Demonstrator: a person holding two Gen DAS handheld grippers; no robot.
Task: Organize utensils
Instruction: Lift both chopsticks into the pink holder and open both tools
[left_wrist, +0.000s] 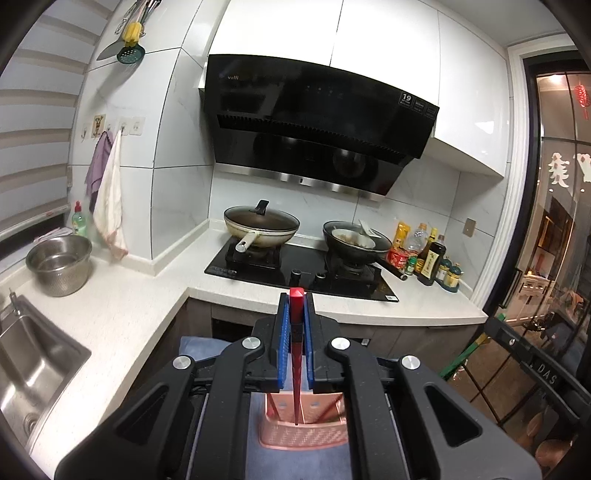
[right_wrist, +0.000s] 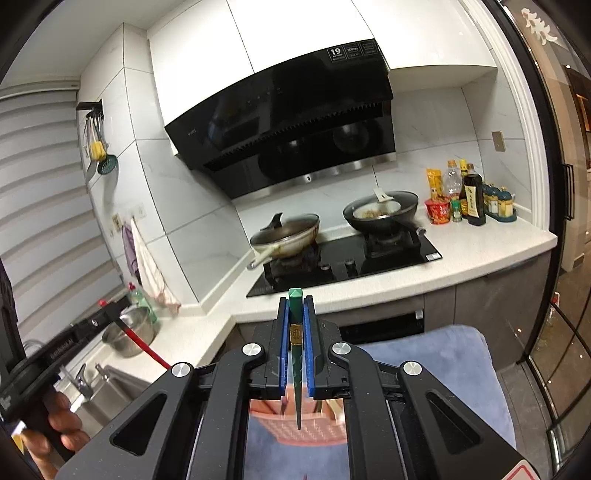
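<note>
My left gripper (left_wrist: 296, 301) is shut on a red chopstick (left_wrist: 296, 354), held upright with its thin tip down inside a pink utensil basket (left_wrist: 303, 435). Another red chopstick (left_wrist: 272, 404) leans in that basket. My right gripper (right_wrist: 296, 301) is shut on a green chopstick (right_wrist: 296, 369) with a gold band, its tip pointing down over the pink basket (right_wrist: 306, 432). In the right wrist view the left gripper (right_wrist: 107, 308) shows at the left, held by a hand, with the red chopstick (right_wrist: 142, 343) hanging below it.
The basket sits on a blue cloth (right_wrist: 443, 369). Behind are a white L-shaped counter (left_wrist: 122, 317), a steel sink (left_wrist: 29, 369), a metal colander (left_wrist: 59, 264), a black stove (left_wrist: 303, 269) with two pans, and sauce bottles (left_wrist: 428, 254) at the right.
</note>
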